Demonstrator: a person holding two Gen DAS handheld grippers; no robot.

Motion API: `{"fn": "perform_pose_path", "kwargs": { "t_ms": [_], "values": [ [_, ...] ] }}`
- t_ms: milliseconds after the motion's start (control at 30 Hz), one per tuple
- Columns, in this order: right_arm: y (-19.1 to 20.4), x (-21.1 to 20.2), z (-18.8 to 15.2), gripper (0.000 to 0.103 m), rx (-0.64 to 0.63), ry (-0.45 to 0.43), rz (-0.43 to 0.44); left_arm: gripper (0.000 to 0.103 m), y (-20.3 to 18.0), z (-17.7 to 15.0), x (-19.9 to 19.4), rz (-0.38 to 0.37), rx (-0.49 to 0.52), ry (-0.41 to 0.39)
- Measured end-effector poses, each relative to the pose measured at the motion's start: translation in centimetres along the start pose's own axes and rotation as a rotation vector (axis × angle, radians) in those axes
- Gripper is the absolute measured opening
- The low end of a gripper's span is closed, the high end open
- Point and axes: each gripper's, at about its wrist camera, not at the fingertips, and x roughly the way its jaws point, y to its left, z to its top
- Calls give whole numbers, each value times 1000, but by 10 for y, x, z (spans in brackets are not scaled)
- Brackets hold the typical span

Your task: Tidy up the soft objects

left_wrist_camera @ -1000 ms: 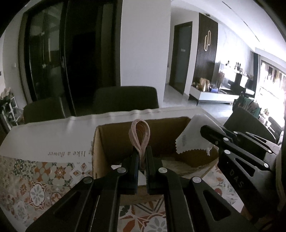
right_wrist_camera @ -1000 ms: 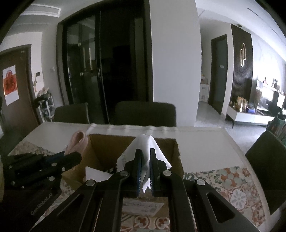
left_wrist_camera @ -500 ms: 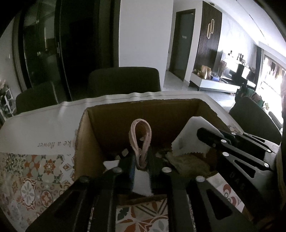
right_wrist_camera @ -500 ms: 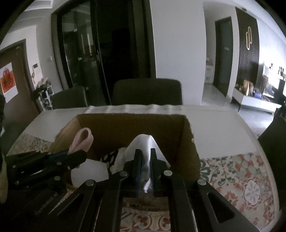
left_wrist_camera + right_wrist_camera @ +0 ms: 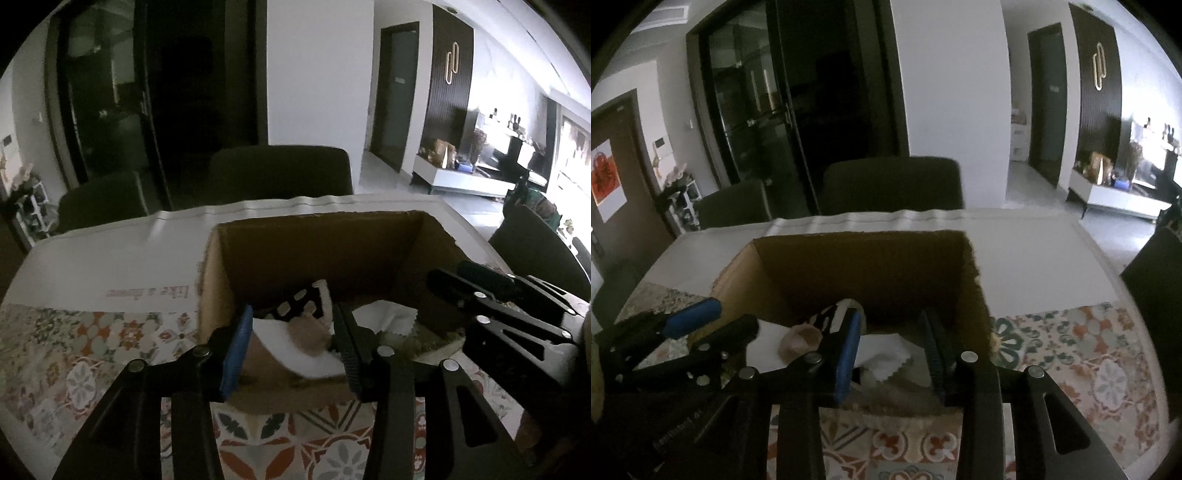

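Step in hand: release into the open brown cardboard box (image 5: 325, 254). Both tools hang over its near edge, pointing down into it.

Left tool (image 5: 295, 341): jaws have just been opening; now released, nothing pressed between the pads. The pinkish ribbed fabric loop (image 5: 308, 334) lies below the gap, on a white sheet inside the box, apart from both pads.

Right tool (image 5: 892, 341): jaws have likewise just been opening; released. The white cloth with a pinked edge (image 5: 886, 356) lies on the box contents under the gap; no pad presses on it.

Both soft items judged deposited. A dark piece with pale spots (image 5: 306, 297) sits further back in the box; what it is I cannot tell.

Next move, as a judgement: lift both tools up and back clear of the box rim, then look for remaining soft things. None show on the desk in either view.

Surroundings: box stands on a desk under a patterned tile-print cloth (image 5: 1082, 354), white with lettering at the far side. Dark chairs (image 5: 892, 184) beyond the desk.

In the way: the box's near wall sits just under both tools, and the two tools are close together, the right one just beside the left.
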Motion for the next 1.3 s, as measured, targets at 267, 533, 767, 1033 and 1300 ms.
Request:
{"fn": "perform_pose_path", "kwargs": {
  "t_ms": [267,533,767,1033,1300],
  "values": [
    [9,-55,-10,40,-6,-49,-26,56,-2,-15,-61,67,-11,-95],
    [16,-118,-34,50,2,-92,-69,66,-6,-43,-125,101,-30,-181],
    [21,-167,-61,50,13,-113,-71,82,-10,-73,-171,117,-41,-218],
    [29,-212,-88,58,18,-150,-96,92,-13,-96,-212,157,-39,-263],
    [34,-247,-106,62,35,-180,-111,99,-14,-117,-248,149,-37,-293]
  ]
}}
